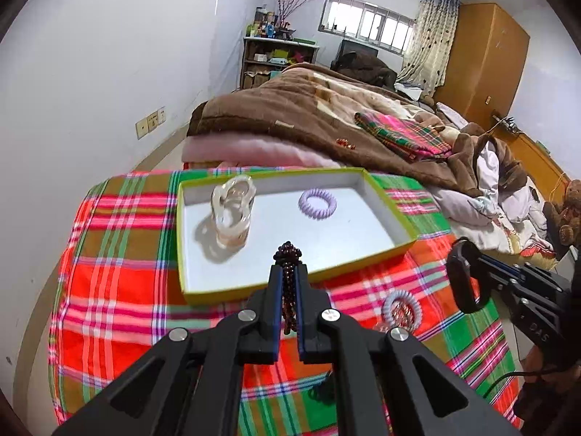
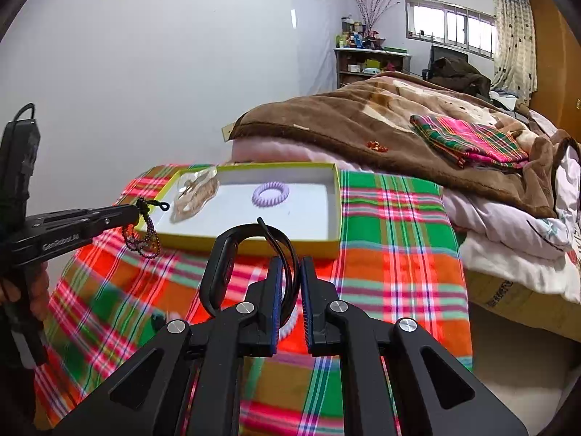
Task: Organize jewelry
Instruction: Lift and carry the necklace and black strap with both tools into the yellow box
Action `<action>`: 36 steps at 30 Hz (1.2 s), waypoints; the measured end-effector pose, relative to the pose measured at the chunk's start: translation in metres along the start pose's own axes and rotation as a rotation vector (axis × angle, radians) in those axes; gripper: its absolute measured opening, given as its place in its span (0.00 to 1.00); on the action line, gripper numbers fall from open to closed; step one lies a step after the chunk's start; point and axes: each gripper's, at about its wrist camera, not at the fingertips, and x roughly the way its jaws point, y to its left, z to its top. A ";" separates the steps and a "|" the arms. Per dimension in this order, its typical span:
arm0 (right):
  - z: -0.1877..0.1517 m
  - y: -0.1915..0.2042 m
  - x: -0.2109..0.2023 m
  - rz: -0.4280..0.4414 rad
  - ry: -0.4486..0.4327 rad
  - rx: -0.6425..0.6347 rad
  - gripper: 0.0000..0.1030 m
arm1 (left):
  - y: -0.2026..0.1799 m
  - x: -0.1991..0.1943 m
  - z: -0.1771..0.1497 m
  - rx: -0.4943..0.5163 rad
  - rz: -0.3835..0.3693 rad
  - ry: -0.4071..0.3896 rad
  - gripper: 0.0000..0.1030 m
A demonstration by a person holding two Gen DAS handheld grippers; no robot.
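A shallow white box with a yellow-green rim [image 1: 385,200] [image 2: 336,210] lies on the plaid cloth. In it stand a clear plastic bangle [image 1: 232,214] [image 2: 194,190] and a lilac spiral hair tie [image 1: 317,203] [image 2: 270,193]. My left gripper [image 1: 288,272] [image 2: 139,214] is shut on a dark beaded bracelet [image 1: 287,254] [image 2: 143,239], held above the box's near edge. My right gripper [image 2: 290,269] [image 1: 461,276] is shut on a black wristband [image 2: 218,269] [image 1: 464,283], raised over the cloth just in front of the box. A pale blue spiral tie [image 1: 401,307] with a small thing in its ring lies on the cloth.
The plaid cloth [image 1: 120,290] [image 2: 399,254] covers a small round table. Behind it a bed carries a brown blanket [image 1: 297,109] [image 2: 345,123], a folded plaid cloth [image 1: 403,130] and small red beads [image 1: 345,142] [image 2: 377,146]. A dark green hair tie [image 1: 321,392] lies near my left gripper's base.
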 end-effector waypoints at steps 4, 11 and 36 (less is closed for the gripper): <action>0.014 -0.004 0.017 -0.012 0.013 0.004 0.10 | -0.003 0.007 0.012 0.007 -0.014 -0.005 0.06; 0.035 -0.010 0.050 -0.046 0.040 0.011 0.10 | -0.006 0.028 0.036 -0.002 -0.046 -0.009 0.06; 0.076 -0.015 0.161 -0.193 0.176 -0.049 0.10 | 0.006 0.113 0.060 -0.042 -0.041 0.096 0.06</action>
